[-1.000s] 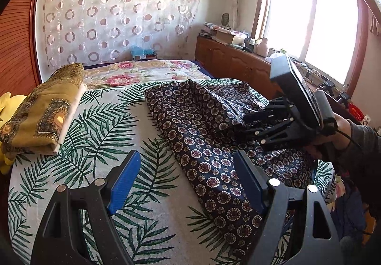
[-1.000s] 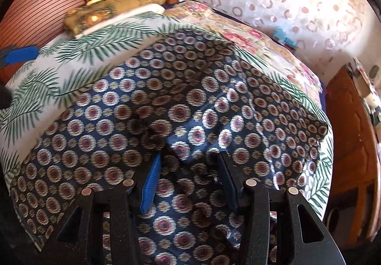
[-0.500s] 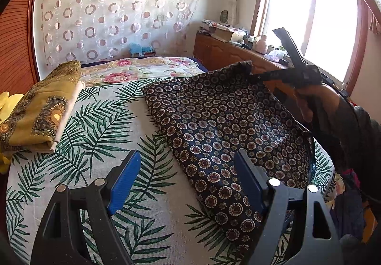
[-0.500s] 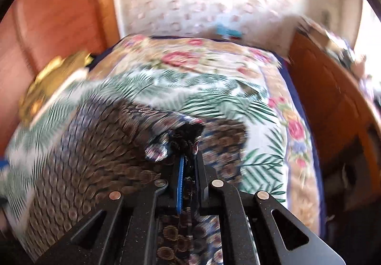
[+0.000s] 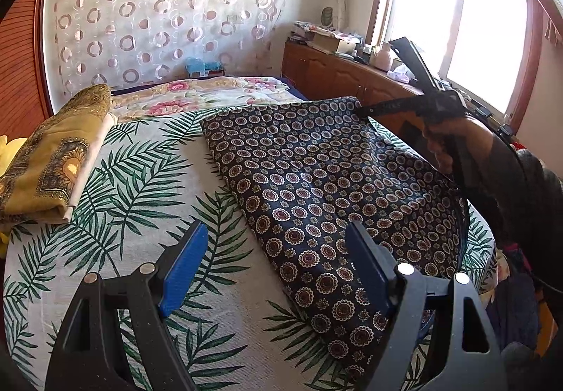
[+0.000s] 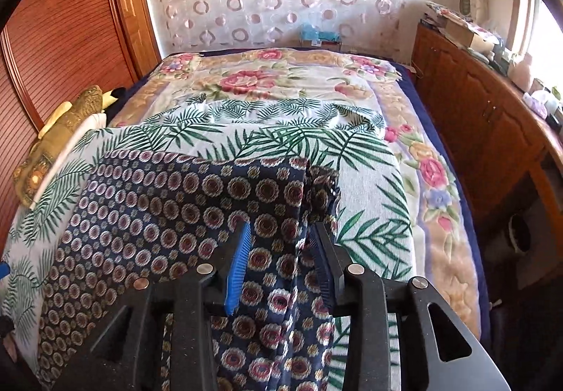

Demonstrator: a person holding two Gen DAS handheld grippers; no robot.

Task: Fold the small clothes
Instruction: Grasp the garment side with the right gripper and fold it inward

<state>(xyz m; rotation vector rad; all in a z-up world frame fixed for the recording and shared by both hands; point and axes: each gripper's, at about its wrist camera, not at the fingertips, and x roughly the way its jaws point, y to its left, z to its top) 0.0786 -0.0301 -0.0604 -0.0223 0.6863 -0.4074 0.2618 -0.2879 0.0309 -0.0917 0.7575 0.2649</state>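
Observation:
A navy cloth with round flower medallions lies spread over the right half of the bed. My left gripper hovers open above its near left edge, with nothing between the pads. In the left wrist view my right gripper, held by a hand, sits at the cloth's far right corner. In the right wrist view the right gripper has its jaws opening. A folded edge of the navy cloth runs between the blue pads without being pinched.
The bed wears a palm-leaf cover over a floral blanket. A folded yellow-gold fabric lies at the left edge. A wooden cabinet with clutter on top runs along the right, under the window.
The right gripper shut on a bunched part of the cloth, carried it to the far right so the cloth spread flat, then parted its jaws. The left gripper stayed put.

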